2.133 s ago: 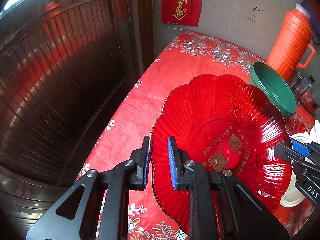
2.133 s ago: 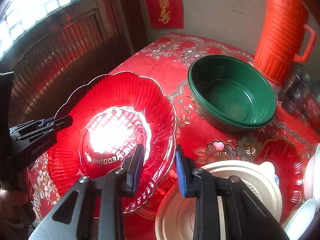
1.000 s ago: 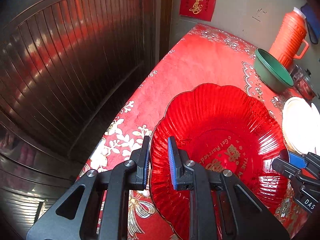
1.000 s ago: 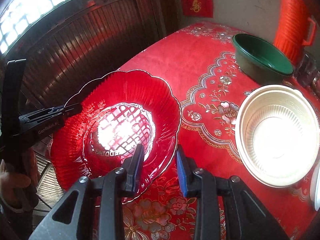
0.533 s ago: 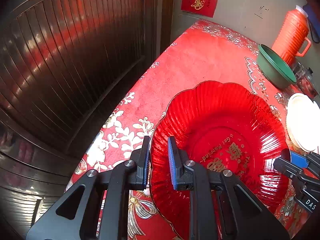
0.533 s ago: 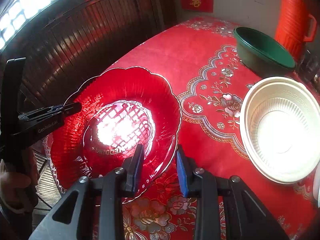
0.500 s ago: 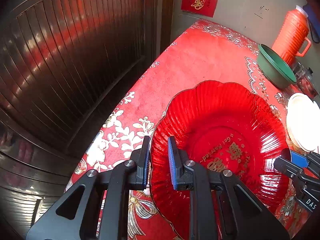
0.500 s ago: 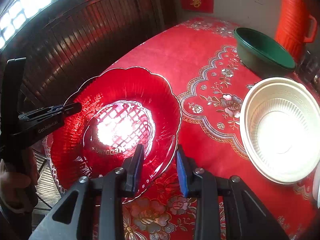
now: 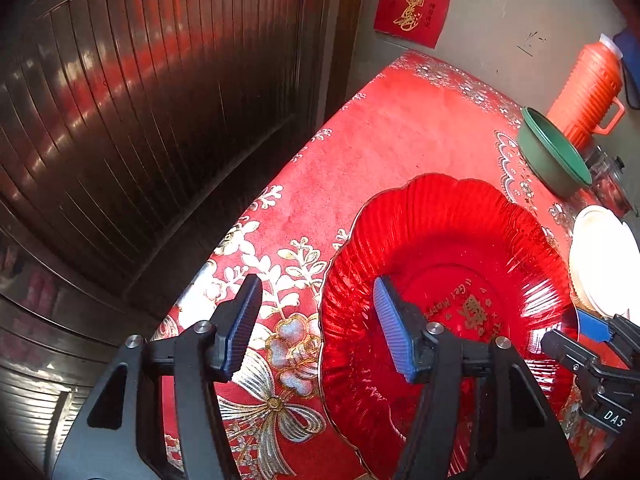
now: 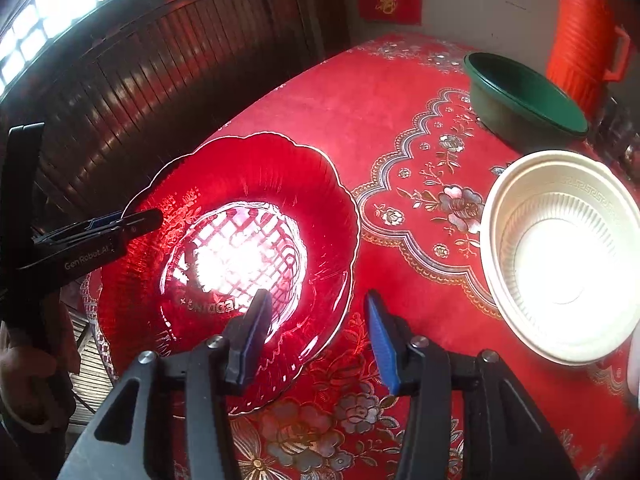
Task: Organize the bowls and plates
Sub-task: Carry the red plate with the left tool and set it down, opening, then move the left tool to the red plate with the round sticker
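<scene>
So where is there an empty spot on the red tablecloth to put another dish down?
The biggest bare patch of tablecloth lies beyond the red glass plate, left of the green bowl. A narrower strip runs between the plate and the white bowl. It is crowded by the orange jug, where the green bowl sits close.

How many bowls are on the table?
2 clear ones: a green bowl at the far side beside the orange jug, and a white bowl nearer, right of the red plate. More may sit past the right edge.
</scene>
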Available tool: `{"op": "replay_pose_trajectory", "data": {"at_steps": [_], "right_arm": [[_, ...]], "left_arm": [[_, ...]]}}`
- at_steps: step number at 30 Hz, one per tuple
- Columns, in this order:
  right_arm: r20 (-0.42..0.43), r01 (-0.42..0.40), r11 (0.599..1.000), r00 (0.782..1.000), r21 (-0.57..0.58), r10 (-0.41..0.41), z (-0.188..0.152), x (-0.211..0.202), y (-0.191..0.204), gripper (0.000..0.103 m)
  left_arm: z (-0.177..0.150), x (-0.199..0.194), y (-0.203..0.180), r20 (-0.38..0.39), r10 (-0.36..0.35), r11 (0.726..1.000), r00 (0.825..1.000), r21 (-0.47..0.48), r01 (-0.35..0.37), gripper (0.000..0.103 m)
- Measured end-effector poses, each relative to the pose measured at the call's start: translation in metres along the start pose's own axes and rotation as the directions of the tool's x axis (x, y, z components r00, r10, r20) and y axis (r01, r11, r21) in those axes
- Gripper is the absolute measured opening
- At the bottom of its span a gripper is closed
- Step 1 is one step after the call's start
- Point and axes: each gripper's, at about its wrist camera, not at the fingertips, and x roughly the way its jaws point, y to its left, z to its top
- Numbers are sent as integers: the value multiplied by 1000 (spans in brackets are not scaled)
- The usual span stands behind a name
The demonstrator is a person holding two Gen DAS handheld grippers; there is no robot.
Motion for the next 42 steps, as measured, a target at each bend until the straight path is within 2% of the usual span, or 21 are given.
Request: {"op": "replay_pose_trajectory", "data": {"at_steps": [4,7,12,16,21,33,42], "right_arm": [[11,3,1000,1000,3,-3,-1,-6,-4,59],[31,11,1000,999,-4,-11,-1,-14,-4,62],[72,23,1000,997,-10,-22,-2,-37,-9,68],[112,28,1000,993,5,-28,-3,-59,-23,69],[157,85,996,984,29,-88,-6,-85,-46,75],[175,160,966,965,201,-196,-15,-124,-142,75],[140,266,908,936,324,-324,-19,-136,-226,75]], "left_arm": [[5,-10,4,18,-8,1000,1000,-19,9,59],[9,-23,-3,45,-6,1000,999,0,6,59],[17,-49,-32,105,-20,997,994,80,12,59],[24,-67,-56,133,-61,991,989,128,44,66],[29,-82,-97,149,-121,976,981,196,91,66],[27,-84,-217,92,-253,911,963,357,205,67],[14,-72,-309,-1,-333,843,943,447,298,67]]}}
